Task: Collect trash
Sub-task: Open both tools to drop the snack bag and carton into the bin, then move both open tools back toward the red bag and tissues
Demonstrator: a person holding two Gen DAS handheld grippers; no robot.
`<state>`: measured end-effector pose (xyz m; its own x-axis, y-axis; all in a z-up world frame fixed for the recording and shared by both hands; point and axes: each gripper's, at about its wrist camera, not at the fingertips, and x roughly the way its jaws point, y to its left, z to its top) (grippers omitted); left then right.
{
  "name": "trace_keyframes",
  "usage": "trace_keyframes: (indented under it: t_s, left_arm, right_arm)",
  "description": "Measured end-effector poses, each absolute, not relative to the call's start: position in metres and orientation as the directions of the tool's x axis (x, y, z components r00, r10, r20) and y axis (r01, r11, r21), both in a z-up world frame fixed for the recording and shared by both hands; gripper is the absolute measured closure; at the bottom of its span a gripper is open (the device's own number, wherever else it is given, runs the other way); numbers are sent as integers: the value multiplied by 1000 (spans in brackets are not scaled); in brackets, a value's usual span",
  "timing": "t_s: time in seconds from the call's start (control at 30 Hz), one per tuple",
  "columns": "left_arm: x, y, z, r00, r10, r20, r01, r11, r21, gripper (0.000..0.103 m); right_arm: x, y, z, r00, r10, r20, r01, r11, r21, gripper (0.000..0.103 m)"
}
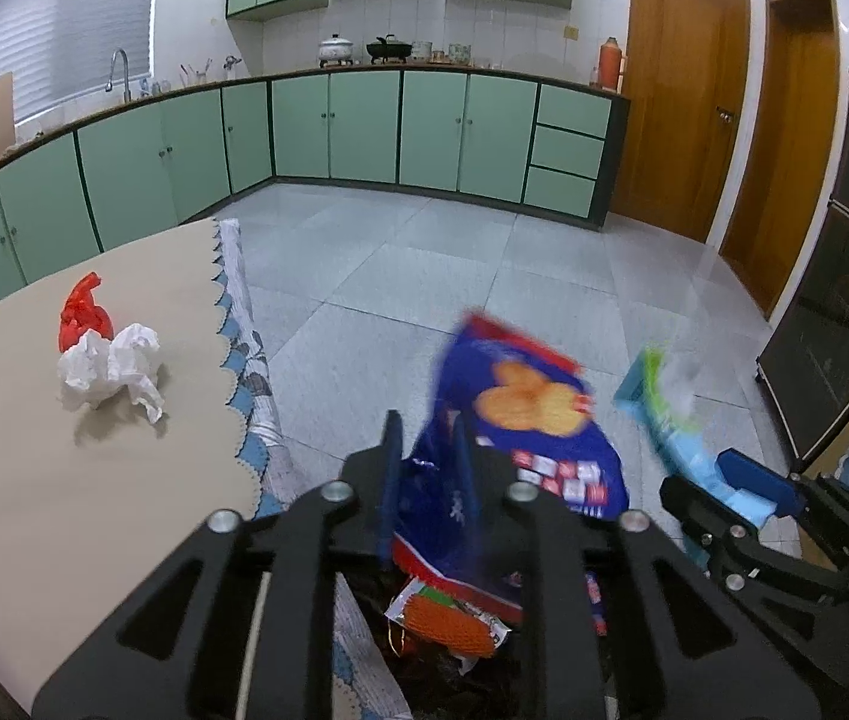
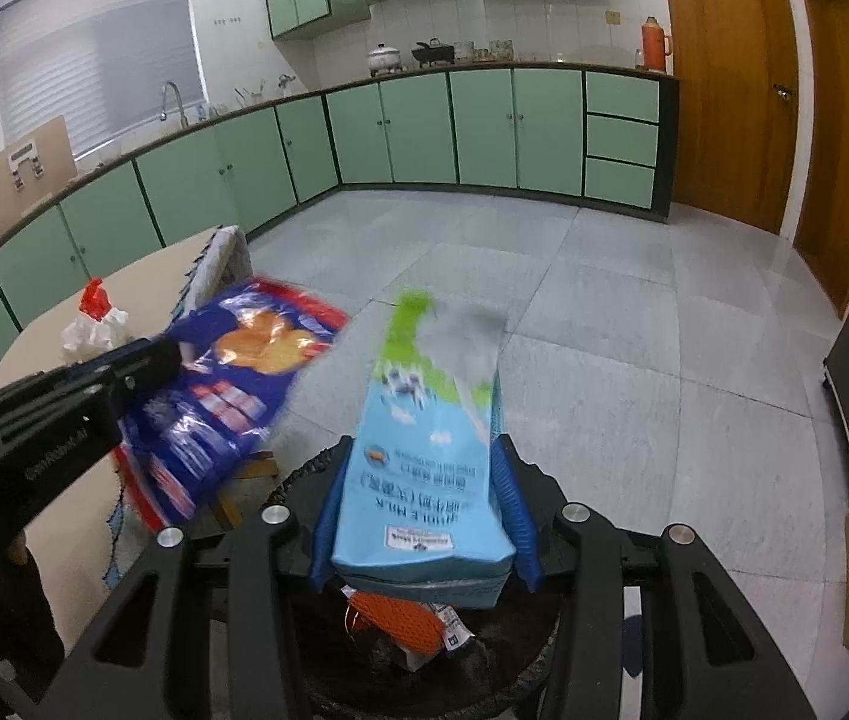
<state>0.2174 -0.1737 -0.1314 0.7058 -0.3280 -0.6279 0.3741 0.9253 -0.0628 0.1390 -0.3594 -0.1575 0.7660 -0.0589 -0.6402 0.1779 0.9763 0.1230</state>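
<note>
Two grippers over a bin, right gripper (image 2: 424, 480) clamping milk carton (image 2: 424, 480), left gripper (image 1: 427, 450) loose around snack bag (image 1: 520, 408).

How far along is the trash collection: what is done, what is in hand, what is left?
Done: an orange wrapper lies in the black bin. In hand: the left gripper has the blue snack bag between its fingers, and the right gripper grips the milk carton, both over the bin. Left: white tissue and red plastic on the table.

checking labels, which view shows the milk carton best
The right wrist view: the milk carton fills the centre between the right gripper fingers, its printed face readable though blurred. The left wrist view shows only a blurred edge of it at far right.
</note>
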Motion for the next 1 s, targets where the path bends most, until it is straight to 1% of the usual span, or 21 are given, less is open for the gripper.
trace_keyframes:
  t_s: [0.07, 0.23, 0.3, 0.37, 0.4, 0.47, 0.53, 0.6, 0.7, 1.0]
  left_arm:
    - [219, -172, -132, 704, -331, -628, 376, 924, -66, 84]
    - [220, -166, -129, 705, -331, -627, 368, 927, -76, 84]
    - [220, -160, -125, 713, -329, -619, 358, 930, -82, 84]
    - [218, -153, -121, 723, -328, -609, 349, 933, -88, 80]
    - [216, -147, -118, 732, -323, -600, 339, 936, -90, 77]
    - [214, -137, -111, 753, -311, -581, 321, 943, -89, 68]
    - [213, -123, -105, 773, -295, -562, 300, 950, -87, 66]
    - [212, -103, -99, 792, -275, -545, 270, 959, -92, 63]
    - [216, -75, -89, 815, -236, -530, 220, 971, -93, 62]
    - [230, 20, -77, 861, -78, -503, 46, 996, -75, 53]
  right_arm:
    - [140, -360, -159, 763, -63, -643, 177, 978, 114, 51]
    - [140, -363, -157, 764, -75, -641, 189, 976, 111, 42]
    - [140, -362, -154, 771, -74, -632, 191, 974, 119, 35]
    - [136, -360, -147, 789, -79, -609, 192, 974, 122, 21]
    - [135, -358, -144, 797, -82, -599, 190, 974, 121, 19]
    - [133, -351, -136, 818, -81, -570, 176, 978, 114, 15]
    - [132, -343, -127, 835, -82, -543, 164, 981, 103, 11]
    - [133, -330, -116, 859, -75, -507, 143, 985, 97, 9]
    - [138, -311, -105, 878, -51, -476, 109, 990, 95, 9]
    - [178, -244, -91, 897, 40, -440, 3, 995, 97, 6]
